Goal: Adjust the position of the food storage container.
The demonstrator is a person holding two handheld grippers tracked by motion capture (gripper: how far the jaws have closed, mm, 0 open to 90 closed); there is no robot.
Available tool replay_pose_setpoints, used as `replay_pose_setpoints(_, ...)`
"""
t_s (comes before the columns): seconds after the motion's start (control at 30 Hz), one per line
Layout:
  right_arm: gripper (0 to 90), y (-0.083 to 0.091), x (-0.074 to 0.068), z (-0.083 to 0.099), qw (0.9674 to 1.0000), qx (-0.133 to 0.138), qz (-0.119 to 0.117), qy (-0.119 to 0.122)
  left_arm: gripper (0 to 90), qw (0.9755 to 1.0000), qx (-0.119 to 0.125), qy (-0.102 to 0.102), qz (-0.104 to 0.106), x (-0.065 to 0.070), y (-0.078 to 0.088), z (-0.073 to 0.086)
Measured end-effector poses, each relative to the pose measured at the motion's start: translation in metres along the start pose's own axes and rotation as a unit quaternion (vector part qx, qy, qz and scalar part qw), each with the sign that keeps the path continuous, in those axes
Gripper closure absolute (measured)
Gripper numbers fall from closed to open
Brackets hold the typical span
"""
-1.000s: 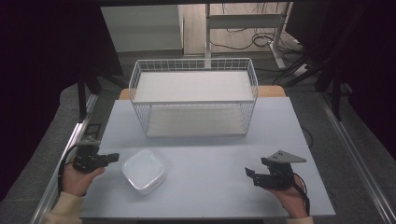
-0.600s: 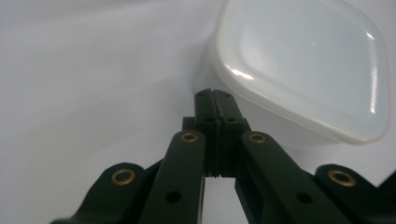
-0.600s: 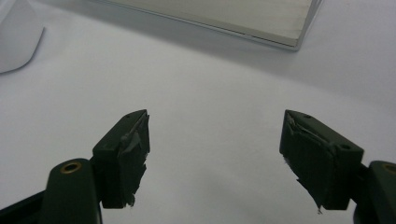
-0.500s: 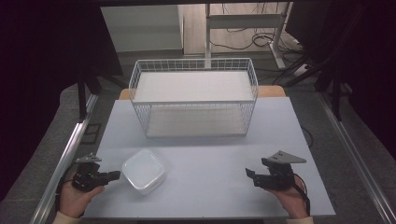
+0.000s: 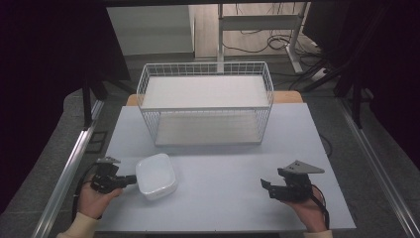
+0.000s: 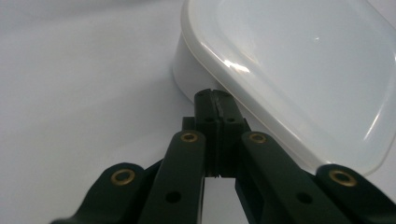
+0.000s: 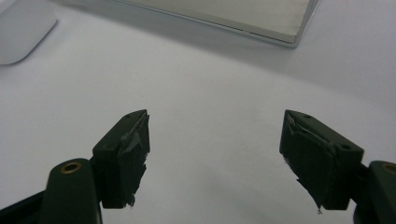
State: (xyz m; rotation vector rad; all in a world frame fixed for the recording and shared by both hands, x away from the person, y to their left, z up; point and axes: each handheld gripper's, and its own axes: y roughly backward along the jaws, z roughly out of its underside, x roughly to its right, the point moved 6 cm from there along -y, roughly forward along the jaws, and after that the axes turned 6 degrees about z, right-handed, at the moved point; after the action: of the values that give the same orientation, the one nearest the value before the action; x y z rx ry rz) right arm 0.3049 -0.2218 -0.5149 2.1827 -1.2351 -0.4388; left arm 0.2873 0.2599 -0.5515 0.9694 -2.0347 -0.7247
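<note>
Just ahead of the closed jaws of the left gripper (image 6: 215,100): a white plastic container (image 5: 156,175), smooth, with a faintly translucent lid catching glossy highlights along its rim. Matt black plastic on those jaws, brass-coloured rivets at the joints. On the spread jaws of the right gripper (image 7: 217,133): the same matt black plastic, pads (image 7: 133,140) wrapped in dull, frayed, rough-edged tape. Beneath both: a pale table top (image 5: 223,198), smooth and matt, barely reflective. Far beyond the jaws: a white coated wire basket (image 5: 205,101), thin metal mesh, satin finish.
</note>
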Motion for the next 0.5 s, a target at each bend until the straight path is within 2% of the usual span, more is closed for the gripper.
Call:
replay_pose_setpoints(0.3, 24.7, 0.001, 0.001, 0.0, 1.0, 0.001, 0.0, 0.0, 90.0, 0.9999, -0.005, -0.003, 0.011, 0.005, -0.013, -0.013)
replay_pose_setpoints(0.5, 24.7, 0.001, 0.001, -0.001, 1.0, 0.002, 0.0, 0.0, 90.0, 0.9998, -0.007, -0.009, 0.018, 0.013, -0.02, -0.018)
